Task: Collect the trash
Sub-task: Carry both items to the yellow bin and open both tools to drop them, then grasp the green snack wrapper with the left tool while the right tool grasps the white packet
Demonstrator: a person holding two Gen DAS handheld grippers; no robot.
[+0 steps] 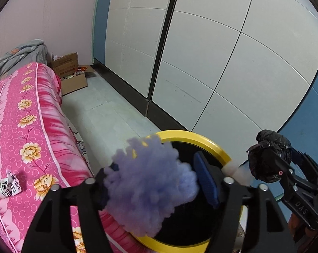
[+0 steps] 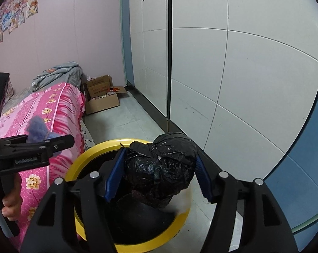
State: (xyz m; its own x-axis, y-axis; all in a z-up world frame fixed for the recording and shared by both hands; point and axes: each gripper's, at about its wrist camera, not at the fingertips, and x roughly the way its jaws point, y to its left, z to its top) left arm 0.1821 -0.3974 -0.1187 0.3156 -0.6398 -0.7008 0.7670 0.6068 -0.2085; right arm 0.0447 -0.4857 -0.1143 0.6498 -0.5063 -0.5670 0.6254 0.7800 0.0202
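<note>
We start with the bed (image 1: 22, 126), its pink flowered cover running along the left, and the yellow-rimmed bin (image 1: 201, 140) standing on the floor just beside its near corner. We judge the bin sits there so that trash gathered off the cover has a short way to go.

Both of our tools hang over the bin's dark mouth, tilted down into it, which makes sense only for a drop. In the left gripper (image 1: 156, 181) the purple fluffy wad (image 1: 150, 181) sits between the blue pads; a gap shows between the wad and the right-hand pad, so the jaws stand released around it, and the wad looks blurred, perhaps already falling. In the right gripper (image 2: 159, 177) the crumpled black bag (image 2: 161, 168) lies between spread pads too, with daylight on its right side, so that grip is let go as well. Whether the left-hand pad touches the bag we cannot tell.

One small printed wrapper (image 1: 6, 186) lies on the cover near the bed's near edge, not yet collected.
</note>
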